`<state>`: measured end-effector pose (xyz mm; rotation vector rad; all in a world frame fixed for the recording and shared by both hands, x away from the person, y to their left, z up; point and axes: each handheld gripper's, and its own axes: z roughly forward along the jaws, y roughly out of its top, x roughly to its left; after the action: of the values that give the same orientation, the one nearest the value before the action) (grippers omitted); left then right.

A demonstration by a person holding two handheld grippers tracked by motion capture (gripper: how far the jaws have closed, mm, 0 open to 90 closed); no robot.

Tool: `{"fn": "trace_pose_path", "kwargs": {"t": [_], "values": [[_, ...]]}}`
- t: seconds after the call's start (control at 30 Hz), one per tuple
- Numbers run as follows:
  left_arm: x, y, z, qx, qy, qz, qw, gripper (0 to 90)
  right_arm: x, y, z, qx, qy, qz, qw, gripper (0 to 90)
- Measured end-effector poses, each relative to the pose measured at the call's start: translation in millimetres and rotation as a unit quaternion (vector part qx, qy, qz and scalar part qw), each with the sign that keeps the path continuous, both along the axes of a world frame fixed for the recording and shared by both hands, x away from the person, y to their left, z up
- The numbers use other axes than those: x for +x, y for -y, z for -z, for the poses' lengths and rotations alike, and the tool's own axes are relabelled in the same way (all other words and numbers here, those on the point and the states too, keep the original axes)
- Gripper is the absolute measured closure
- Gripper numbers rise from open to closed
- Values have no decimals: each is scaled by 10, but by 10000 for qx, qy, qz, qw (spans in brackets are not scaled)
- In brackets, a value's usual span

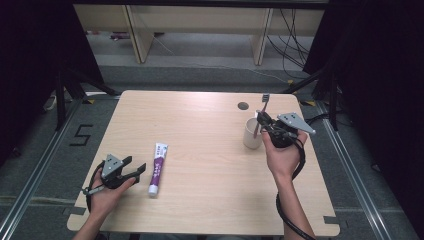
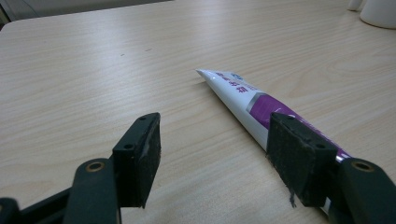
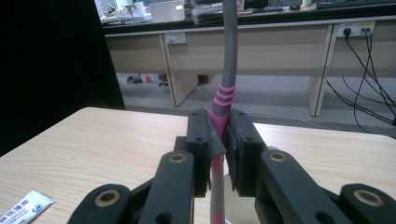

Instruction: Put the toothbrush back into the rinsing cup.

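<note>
Right gripper [image 3: 219, 154] clamping a pink-and-grey plastic toothbrush [image 3: 228, 70] upright.
Left gripper [image 2: 215, 158] is gaping beside a purple-and-white toothpaste tube [image 2: 252, 100]; the high view is revealing a white cup [image 1: 251, 134] under the brush.

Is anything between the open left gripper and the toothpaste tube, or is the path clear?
Nothing visible blocks it. The left gripper is open beside the toothpaste tube, with bare table between its jaws; the right-hand pad already overlaps the tube's near end.

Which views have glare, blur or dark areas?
High view: soft glare on the far table, black curtains at both sides. Left gripper view: the near pads are soft, the tube is sharp with a sheen. Right gripper view: the toothbrush head is blurred and the left side is black.
</note>
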<state>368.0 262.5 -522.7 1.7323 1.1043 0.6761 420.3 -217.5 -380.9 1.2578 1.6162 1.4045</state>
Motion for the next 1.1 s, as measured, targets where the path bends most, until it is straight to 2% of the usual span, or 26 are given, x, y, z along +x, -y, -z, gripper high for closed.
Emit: {"fn": "trace_pose_path", "kwargs": {"t": [0.3, 0.37, 0.4, 0.47, 0.5, 0.57, 0.63, 0.7, 0.97, 1.1], "values": [[0, -1, 0, -5, -5, 1, 10000, 352, 73, -2, -4, 28, 1, 24, 10000, 806], [0, -2, 0, -10, -4, -2, 10000, 352, 88, 1, -16, -50, 13, 30, 10000, 806], [-1, -2, 0, -13, -4, -2, 10000, 352, 92, -2, -17, 34, 38, 37, 10000, 806], [0, -1, 0, -8, -4, 2, 10000, 352, 103, 3, -32, 1, 33, 90, 10000, 806], [0, -1, -1, -5, -3, 3, 10000, 352, 97, -4, -42, 100, -19, 122, 9999, 806], [0, -1, 0, -8, -3, 3, 10000, 352, 123, 22, -50, -17, 76, 109, 9999, 806], [0, -1, 0, -7, -3, 3, 10000, 352, 140, 27, -58, -4, 37, 109, 9999, 806], [0, -1, 0, -3, -2, 4, 10000, 352, 163, 39, -54, -15, 135, 149, 9998, 806], [0, 0, 0, -4, 1, 5, 10000, 352, 220, 64, -59, -29, 45, 213, 9998, 805], [-1, -1, -1, -5, 0, 9, 10000, 352, 263, 80, -60, -40, 107, 208, 9997, 805]]}}
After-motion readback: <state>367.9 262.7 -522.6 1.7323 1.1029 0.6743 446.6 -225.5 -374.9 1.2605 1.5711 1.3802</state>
